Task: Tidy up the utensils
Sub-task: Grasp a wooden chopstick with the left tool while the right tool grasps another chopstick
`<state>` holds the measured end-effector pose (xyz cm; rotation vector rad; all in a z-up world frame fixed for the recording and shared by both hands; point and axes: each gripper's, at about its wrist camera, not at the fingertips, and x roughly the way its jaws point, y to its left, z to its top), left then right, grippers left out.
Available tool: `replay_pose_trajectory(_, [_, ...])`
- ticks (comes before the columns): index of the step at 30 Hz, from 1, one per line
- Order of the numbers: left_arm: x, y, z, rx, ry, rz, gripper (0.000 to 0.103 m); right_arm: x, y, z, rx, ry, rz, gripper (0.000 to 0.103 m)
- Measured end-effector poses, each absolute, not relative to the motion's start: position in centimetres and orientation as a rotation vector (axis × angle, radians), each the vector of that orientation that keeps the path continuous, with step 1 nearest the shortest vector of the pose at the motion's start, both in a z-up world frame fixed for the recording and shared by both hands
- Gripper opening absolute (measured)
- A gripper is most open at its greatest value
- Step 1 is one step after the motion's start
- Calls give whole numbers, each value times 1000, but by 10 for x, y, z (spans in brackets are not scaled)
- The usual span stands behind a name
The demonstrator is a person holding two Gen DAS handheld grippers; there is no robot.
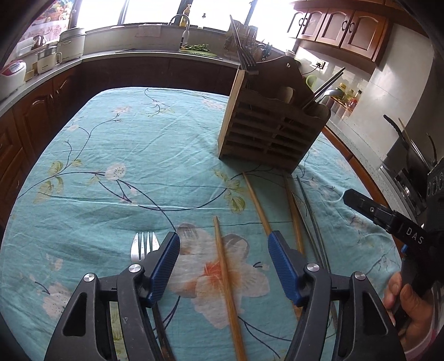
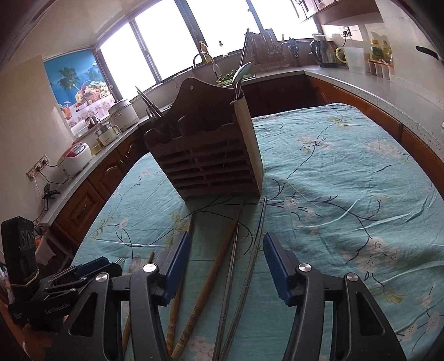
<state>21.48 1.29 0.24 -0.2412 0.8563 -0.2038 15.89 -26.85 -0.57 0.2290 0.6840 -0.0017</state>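
Observation:
A wooden utensil holder [image 1: 266, 130] [image 2: 211, 155] stands on the table with forks [image 1: 245, 59], chopsticks and a spoon [image 2: 240, 76] in it. Wooden chopsticks [image 1: 226, 277] [image 2: 205, 288] and metal chopsticks [image 1: 313, 222] [image 2: 251, 266] lie loose in front of it. A fork [image 1: 143, 245] lies at the left. My left gripper [image 1: 222, 250] is open above a wooden chopstick. My right gripper [image 2: 226, 250] is open above the metal chopsticks and also shows in the left wrist view [image 1: 369, 211].
The table has a teal floral cloth [image 1: 111, 155] [image 2: 347, 172]. Kitchen counters [image 2: 374, 86] with cookers [image 1: 70, 43], a kettle [image 2: 323, 54] and a sink tap [image 1: 181, 23] ring the table on three sides.

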Motion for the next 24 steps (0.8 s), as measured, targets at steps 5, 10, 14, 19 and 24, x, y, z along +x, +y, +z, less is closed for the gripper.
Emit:
replay_pose_trajectory(5, [236, 11, -8, -229, 910, -225, 50, 191, -265, -14, 214, 736, 12, 46])
replay_pose_trajectory(10, [252, 3, -20, -192, 960, -234, 41, 224, -263, -26, 190, 787, 7, 36])
replay_pose_trajectory(14, [264, -5, -30, -176, 998, -229, 33, 246, -265, -41, 176, 832, -24, 30])
replay_pose_trajectory(19, [269, -11, -36, -149, 990, -220, 32, 262, -264, -52, 131, 867, -54, 27])
replay_pose_trajectory(24, [268, -14, -40, -98, 963, -198, 11, 264, -260, -53, 83, 873, -77, 10])
